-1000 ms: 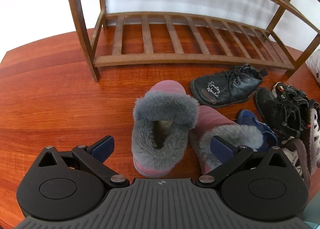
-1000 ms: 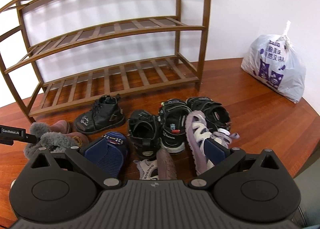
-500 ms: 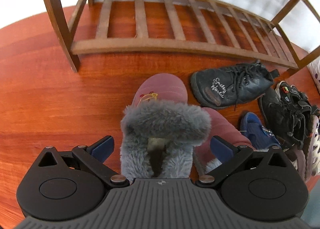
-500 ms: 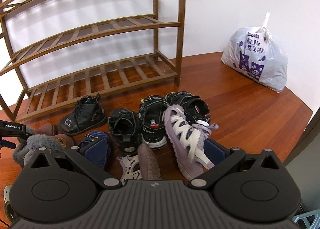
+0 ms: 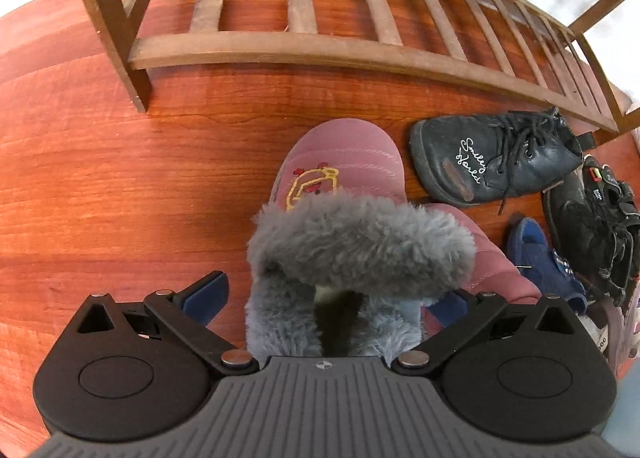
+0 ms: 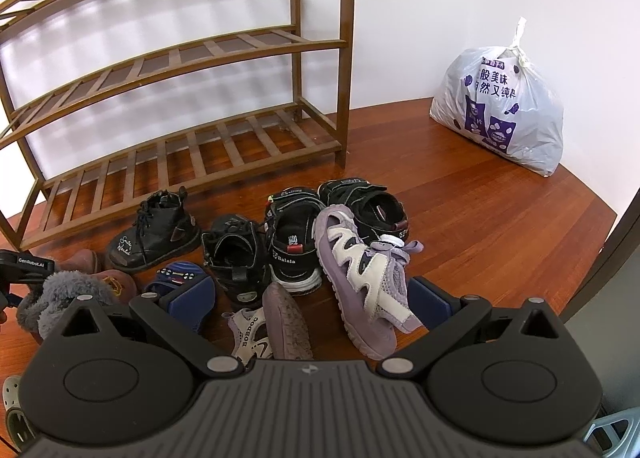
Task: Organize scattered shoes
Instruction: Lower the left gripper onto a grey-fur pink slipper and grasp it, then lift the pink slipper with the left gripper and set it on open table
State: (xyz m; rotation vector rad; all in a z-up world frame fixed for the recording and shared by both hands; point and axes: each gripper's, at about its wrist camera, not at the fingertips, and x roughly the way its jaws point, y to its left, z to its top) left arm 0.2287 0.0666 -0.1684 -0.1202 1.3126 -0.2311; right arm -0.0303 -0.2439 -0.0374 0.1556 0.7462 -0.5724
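Left hand-held gripper (image 5: 326, 298) spread wide around the pink boot (image 5: 352, 226) on the floor, its grey fur cuff hiding the right pad. Right hand-held gripper (image 6: 310, 304) gapes too, over the purple sandal (image 6: 360, 278), empty rack (image 6: 192, 146) behind.

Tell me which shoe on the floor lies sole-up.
The small purple shoe nearest the right tongs: its ribbed tread faces upward, beside the white BOBDOC sandal. Every other shoe sits upright.
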